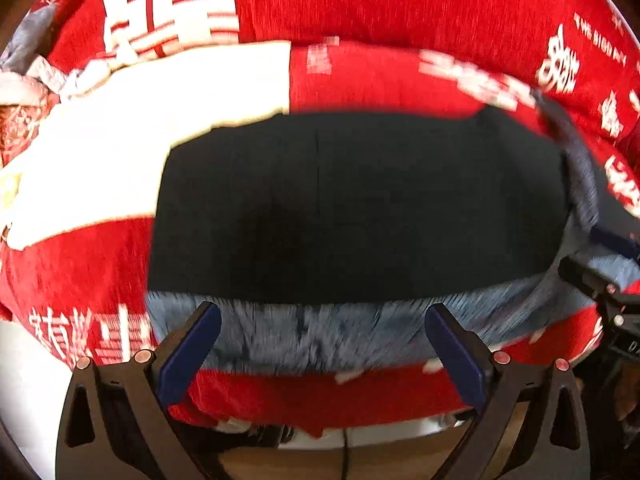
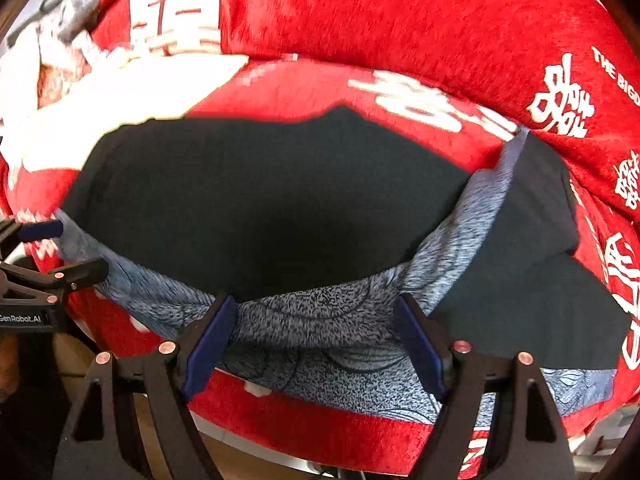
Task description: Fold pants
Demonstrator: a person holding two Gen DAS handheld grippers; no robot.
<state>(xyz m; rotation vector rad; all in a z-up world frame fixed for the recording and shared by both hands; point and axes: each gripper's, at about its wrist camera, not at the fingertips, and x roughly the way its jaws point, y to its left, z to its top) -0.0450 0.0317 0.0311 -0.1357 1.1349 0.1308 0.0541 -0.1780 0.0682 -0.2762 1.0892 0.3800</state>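
Black pants (image 1: pixel 352 200) with a grey fleecy inside lie folded on a red blanket. Their grey lining (image 1: pixel 320 328) shows along the near edge. My left gripper (image 1: pixel 323 312) hovers over that grey strip, open wide, with no cloth pinched between its blue pads (image 1: pixel 188 356). In the right wrist view the pants (image 2: pixel 260 200) have a flap turned over at the right (image 2: pixel 540 240). My right gripper (image 2: pixel 315 300) stands open above the grey lining (image 2: pixel 320 320), with its pads apart from the cloth. Each gripper shows in the other's view: the right gripper (image 1: pixel 600 280), the left gripper (image 2: pixel 68 248).
The red blanket (image 1: pixel 400 8) with white characters covers the whole surface and bulges behind the pants. A white cloth (image 1: pixel 140 120) lies at the left, and grey crumpled clothes (image 2: pixel 72 12) lie at the far left. Below the near edge is a wooden floor (image 1: pixel 380 464).
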